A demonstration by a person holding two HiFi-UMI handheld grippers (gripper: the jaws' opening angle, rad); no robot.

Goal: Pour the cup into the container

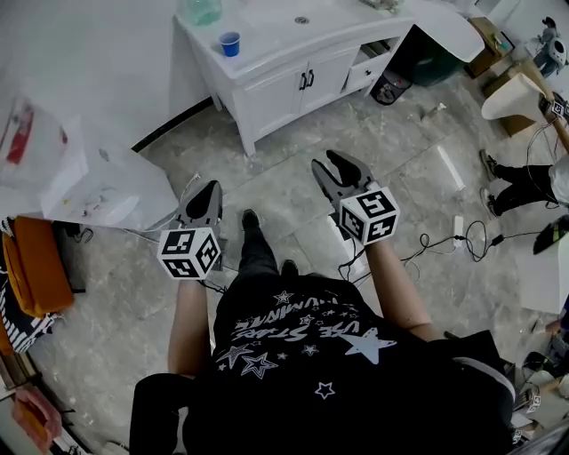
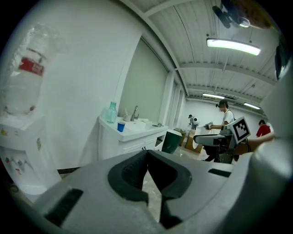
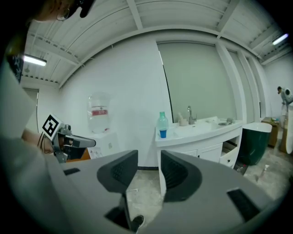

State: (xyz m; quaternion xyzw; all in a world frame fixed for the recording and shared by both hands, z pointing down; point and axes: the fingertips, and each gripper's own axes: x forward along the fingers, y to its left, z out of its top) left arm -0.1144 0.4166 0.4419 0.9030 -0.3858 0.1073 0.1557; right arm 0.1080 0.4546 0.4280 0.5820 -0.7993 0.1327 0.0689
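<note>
**Holding both claws over the floor, far from the cup**

Standing on the grey stone-tile floor [image 1: 284,191], the person holds both claws out in front of the body, well apart from the desk. The white desk with cabinet doors and a built-in sink [image 1: 267,35] stands against the white wall. To its left, in the left gripper view, is a white water dispenser with a clear bottle on top [image 2: 23,151]. A dark green bin [image 1: 431,58] is just beside the other end of the desk.

The left claw [image 1: 211,188] is clenched: in its own view the two dark pads meet at their tips and nothing is between them. The right claw [image 1: 340,169] is released: in its own view the pads stand apart with a clear gap, only floor shows through it, and the claw is empty.

A pale green translucent bottle [image 1: 203,9] stands upright near the left end of the desk. The small blue cup [image 1: 230,43] stands upright just beside this bottle, close to the front edge, and neither claw touches it.
</note>
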